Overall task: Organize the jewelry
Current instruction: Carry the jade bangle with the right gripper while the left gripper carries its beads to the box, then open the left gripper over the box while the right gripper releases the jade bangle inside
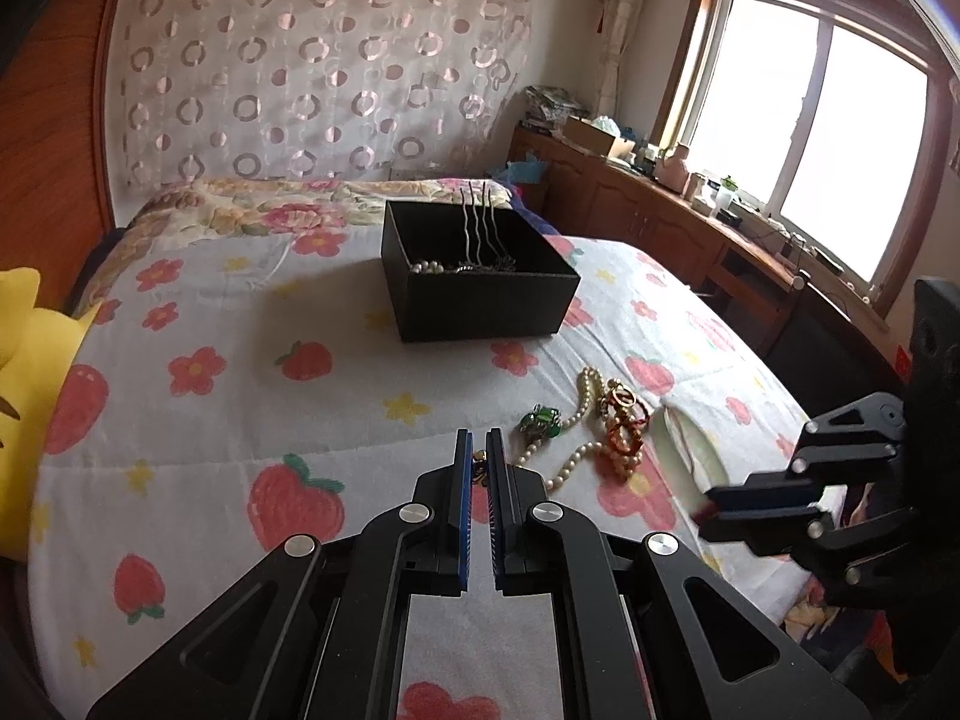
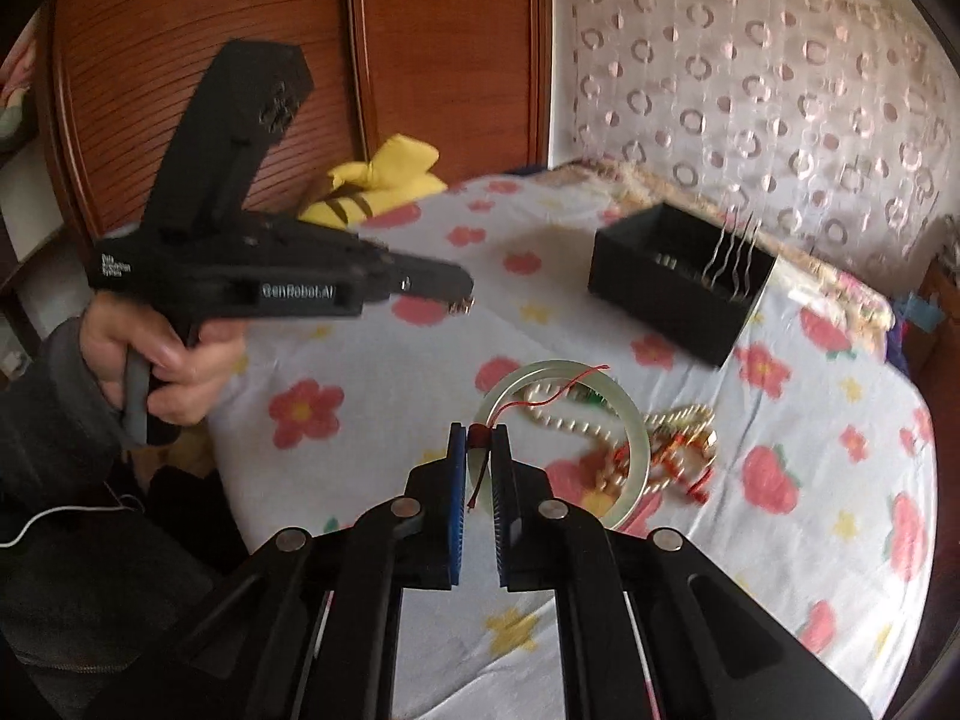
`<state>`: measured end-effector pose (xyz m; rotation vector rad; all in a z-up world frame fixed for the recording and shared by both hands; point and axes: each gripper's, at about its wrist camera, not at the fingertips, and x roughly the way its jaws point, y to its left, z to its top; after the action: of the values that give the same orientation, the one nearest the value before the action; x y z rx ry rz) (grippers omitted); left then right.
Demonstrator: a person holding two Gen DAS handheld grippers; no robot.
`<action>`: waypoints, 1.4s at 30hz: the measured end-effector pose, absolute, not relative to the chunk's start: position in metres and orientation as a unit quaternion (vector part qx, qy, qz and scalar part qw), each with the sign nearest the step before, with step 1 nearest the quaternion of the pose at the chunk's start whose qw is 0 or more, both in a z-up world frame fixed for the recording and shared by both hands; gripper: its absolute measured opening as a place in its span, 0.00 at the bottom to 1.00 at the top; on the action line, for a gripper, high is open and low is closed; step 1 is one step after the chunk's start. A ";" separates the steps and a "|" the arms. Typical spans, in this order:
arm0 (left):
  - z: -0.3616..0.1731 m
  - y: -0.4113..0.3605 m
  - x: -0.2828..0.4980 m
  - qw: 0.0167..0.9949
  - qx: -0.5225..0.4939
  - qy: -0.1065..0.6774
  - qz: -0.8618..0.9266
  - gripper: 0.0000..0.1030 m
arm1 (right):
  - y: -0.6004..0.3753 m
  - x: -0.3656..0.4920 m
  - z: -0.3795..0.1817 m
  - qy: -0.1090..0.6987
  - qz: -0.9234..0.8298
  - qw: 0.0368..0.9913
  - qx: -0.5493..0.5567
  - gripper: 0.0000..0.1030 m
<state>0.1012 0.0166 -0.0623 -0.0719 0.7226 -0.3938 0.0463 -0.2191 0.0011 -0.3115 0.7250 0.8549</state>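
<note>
1. left gripper: jaws closed on a small gold-coloured trinket, its bit of metal showing between the blue pads; in the right wrist view the trinket pokes out of the tip. held clear of the bed, aimed roughly toward the box.
2. right gripper: jaws nearly closed, clamped on the rim of a pale bangle where a red thread is tied; the ring hangs forward from the pads above the other pieces.
3. black box: open-topped, on the flowered bedspread, well apart from both grippers; already holds a metal hair comb standing against the wall and some pearls.
4. loose pile on the bedspread, near the grippers: pearl necklace, green brooch, red-and-gold ornament. still to be sorted.
5. step in hand, as judged: two pieces picked up, each awaiting carriage to the box.
6. next move, as judged: bring each gripper over the box opening, avoiding the comb's tines, then open the jaws; the bangle is wide and may need tilting to drop inside.
</note>
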 end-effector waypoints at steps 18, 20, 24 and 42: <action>-0.024 -0.001 0.146 0.922 -0.020 0.329 -0.202 0.04 | -0.237 0.125 0.023 0.323 0.369 0.860 -0.143 0.09; -0.021 -0.006 0.157 0.923 -0.013 0.328 -0.200 0.04 | -0.238 0.137 0.026 0.321 0.371 0.860 -0.139 0.09; -0.015 -0.010 0.179 0.924 -0.005 0.328 -0.197 0.04 | -0.237 0.158 0.030 0.316 0.378 0.859 -0.135 0.09; -0.030 -0.009 0.281 0.913 -0.021 0.362 -0.187 0.04 | -0.219 0.249 0.015 0.340 0.412 0.838 -0.114 0.09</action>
<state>0.2810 -0.0087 -0.0301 -0.0430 0.7458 -0.3857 0.2487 -0.2189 0.0147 -0.2409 0.7187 0.8711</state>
